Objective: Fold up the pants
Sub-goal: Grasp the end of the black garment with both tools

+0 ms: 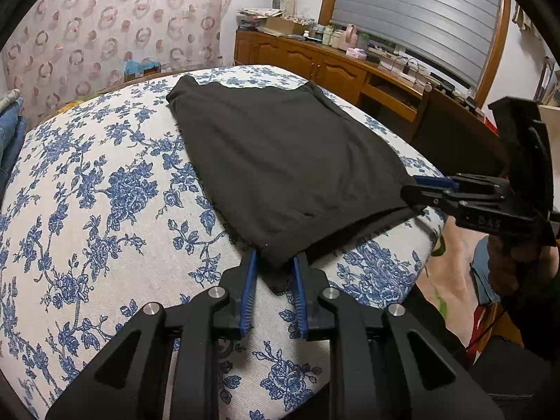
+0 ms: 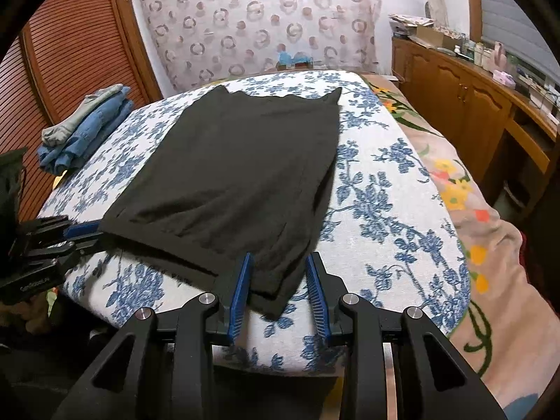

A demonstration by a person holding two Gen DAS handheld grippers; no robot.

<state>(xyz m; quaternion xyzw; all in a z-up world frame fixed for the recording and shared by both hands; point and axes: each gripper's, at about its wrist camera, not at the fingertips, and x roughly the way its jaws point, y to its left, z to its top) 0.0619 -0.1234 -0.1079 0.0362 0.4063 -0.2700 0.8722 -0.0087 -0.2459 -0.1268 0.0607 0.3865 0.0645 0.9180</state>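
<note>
Left wrist view: the black pants (image 1: 280,161) lie flat on the floral-covered surface (image 1: 98,189), reaching from its far edge to its near edge. Bare cover lies open to the left; on the right the surface drops off toward a wooden cabinet (image 1: 315,59). The left gripper (image 1: 274,262) stands narrowly parted around the near left corner — whether the pads press the cloth cannot be told. The right gripper (image 1: 420,189) meets the other near corner.

Right wrist view: the right gripper (image 2: 280,266) straddles the near right corner, pads apart from the fabric. Folded jeans (image 2: 87,126) sit left — a floral blanket (image 2: 472,217) lies right.
</note>
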